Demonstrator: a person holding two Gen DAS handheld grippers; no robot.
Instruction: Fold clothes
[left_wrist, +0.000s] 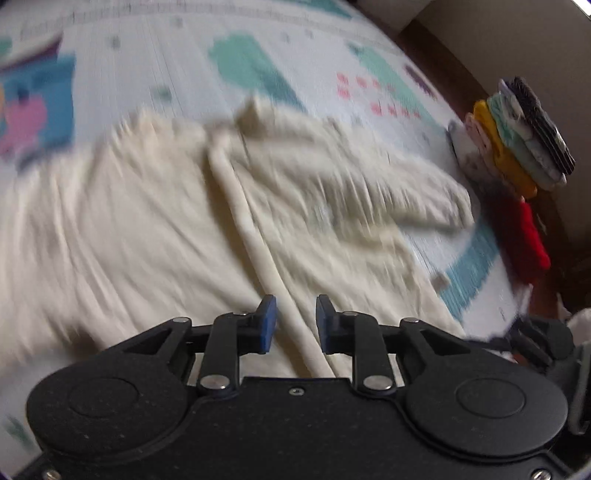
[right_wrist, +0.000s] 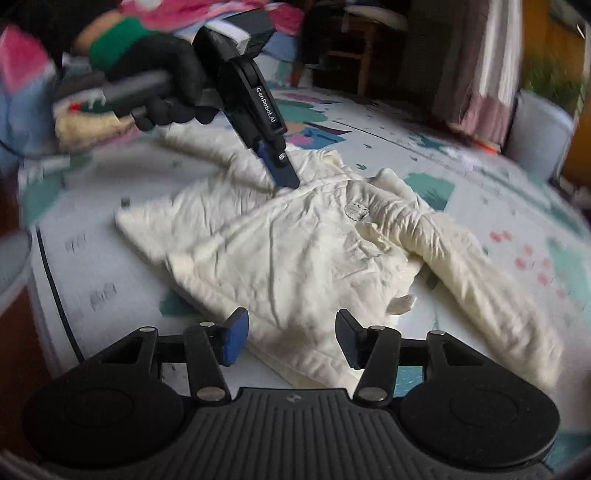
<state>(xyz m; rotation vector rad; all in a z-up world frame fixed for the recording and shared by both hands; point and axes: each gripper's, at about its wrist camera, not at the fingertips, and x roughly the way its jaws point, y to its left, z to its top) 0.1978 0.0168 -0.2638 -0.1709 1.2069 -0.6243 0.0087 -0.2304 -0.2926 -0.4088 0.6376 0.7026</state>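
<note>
1. The cream garment (right_wrist: 295, 251) lies crumpled and partly spread on a patterned play mat (right_wrist: 461, 177) printed with teal, pink and blue shapes; it fills the middle of both wrist views.
2. In the right wrist view one sleeve (right_wrist: 491, 295) runs off toward 4 o'clock, and a small round label (right_wrist: 355, 211) shows near the garment's centre.
3. The left claw (left_wrist: 295, 321) has its blue pads (left_wrist: 267, 319) a small way apart. A thick rolled fold (left_wrist: 255, 236) of the garment runs up from between them toward 11 o'clock; the pads do not press on it.
4. In the right wrist view the left claw (right_wrist: 286, 175) comes down from 11 o'clock, held by a black-gloved hand (right_wrist: 173, 85), its tips at the cloth's upper edge.
5. The right claw (right_wrist: 291, 338) stands with its pads (right_wrist: 234, 338) wide apart over the garment's near hem at 6 o'clock, gripping nothing.
6. In the left wrist view a stack of folded clothes (left_wrist: 517, 136) in yellow, pale green and dark tones sits at 2 o'clock at the mat's edge, with a red item (left_wrist: 530, 240) just below it.
7. That view is blurred.
</note>
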